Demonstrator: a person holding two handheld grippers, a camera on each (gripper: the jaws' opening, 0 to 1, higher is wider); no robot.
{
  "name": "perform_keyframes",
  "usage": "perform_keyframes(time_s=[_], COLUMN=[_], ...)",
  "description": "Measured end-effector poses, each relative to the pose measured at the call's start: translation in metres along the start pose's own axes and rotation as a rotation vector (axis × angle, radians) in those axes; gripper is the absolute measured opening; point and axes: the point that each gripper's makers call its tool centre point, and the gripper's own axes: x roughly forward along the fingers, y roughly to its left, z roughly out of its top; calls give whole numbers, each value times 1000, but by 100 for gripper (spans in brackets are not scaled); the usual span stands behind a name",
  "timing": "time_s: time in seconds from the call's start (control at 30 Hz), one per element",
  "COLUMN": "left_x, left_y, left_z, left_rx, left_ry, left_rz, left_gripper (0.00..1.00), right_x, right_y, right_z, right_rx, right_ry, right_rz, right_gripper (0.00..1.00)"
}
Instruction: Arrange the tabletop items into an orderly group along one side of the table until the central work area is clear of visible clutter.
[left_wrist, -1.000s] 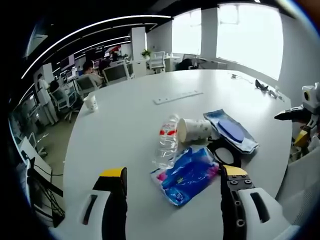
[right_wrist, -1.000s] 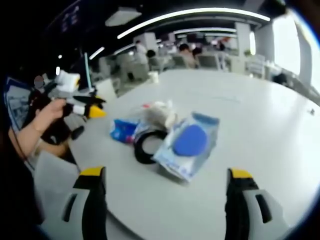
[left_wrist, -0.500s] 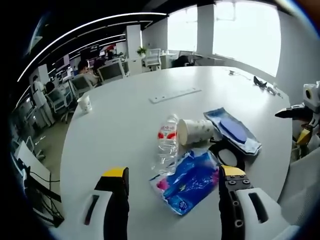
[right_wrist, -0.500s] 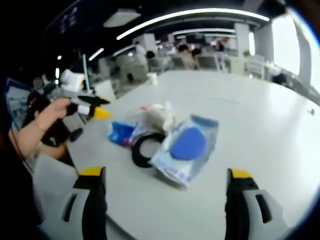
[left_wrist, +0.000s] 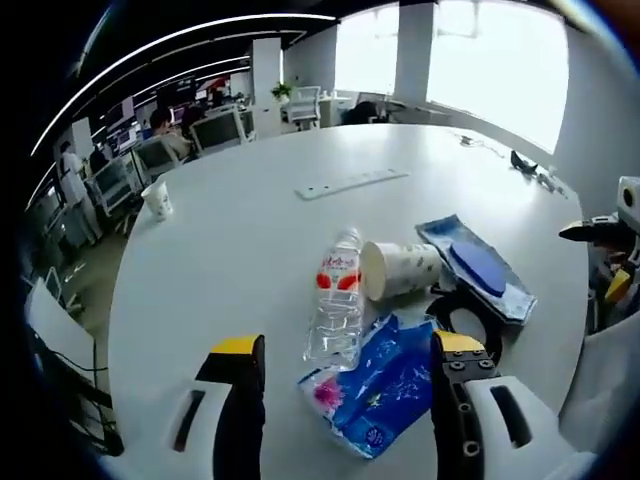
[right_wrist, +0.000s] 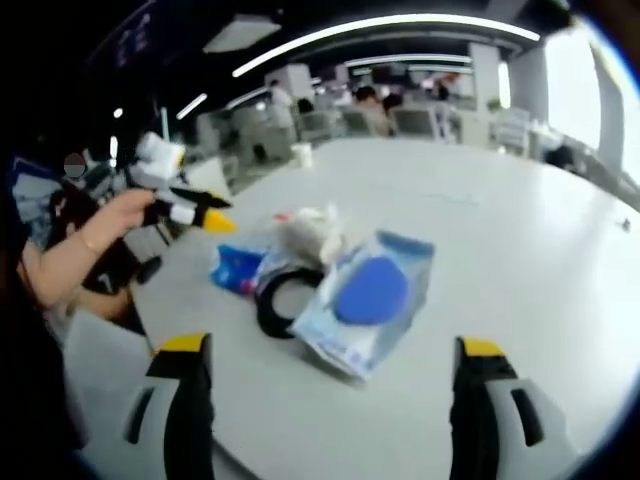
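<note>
Left gripper view, left tool (left_wrist: 340, 358): we've got it hanging jaws wide over the near edge of the white surface (left_wrist: 230, 240), gripping nothing.
Left gripper view, the pile: a clear water bottle (left_wrist: 336, 298) lies on its side, a paper cup (left_wrist: 400, 269) tipped over right beside it, mouth toward the bottle. A blue wipes pack (left_wrist: 380, 381) sits between our jaw tips, a black ring (left_wrist: 462, 319) next to it, and a clear packet with a blue disc (left_wrist: 480, 267) past the cup.
Left gripper view, far stuff: another cup (left_wrist: 157, 199) stands alone well off to the left; a long white strip (left_wrist: 351, 184) lies mid-surface.
Right gripper view, right tool (right_wrist: 330, 352): also wide, nothing in it.
Right gripper view, the pile: blue-disc packet (right_wrist: 364, 298) nearest us, overlapping the ring (right_wrist: 275, 303), wipes pack (right_wrist: 238, 270) behind. The left tool (right_wrist: 190, 214) hovers at the left, in a hand (right_wrist: 118, 215).
</note>
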Motion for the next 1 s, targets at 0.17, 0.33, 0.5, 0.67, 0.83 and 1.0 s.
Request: perform_keyframes(time_s=[0.17,0.33,0.5,0.67,0.83,1.0], left_x=[9,16,25,34,43,54], left_y=[1,3,4,6,3,3], left_z=[7,12,19,25,27,33], left_rx=[15,59,77,66,85,90], left_ry=[11,34,46,47,72,81], left_rz=[-10,-1,-11,-19,-26,-35], left_gripper=[62,61,59,55,54,51], right_x=[1,4,6,8,10,13], right_y=[-4,-4,-3,-5,-8,-7], right_z=[-1,-5,-5,-7,-6,-1], right_rx=[5,6,10,7,3,-13], right_ry=[8,27,27,36,32,25], right_rz=[-8,-2,3,6,8,18], right_gripper=[98,97,97,96,95,95])
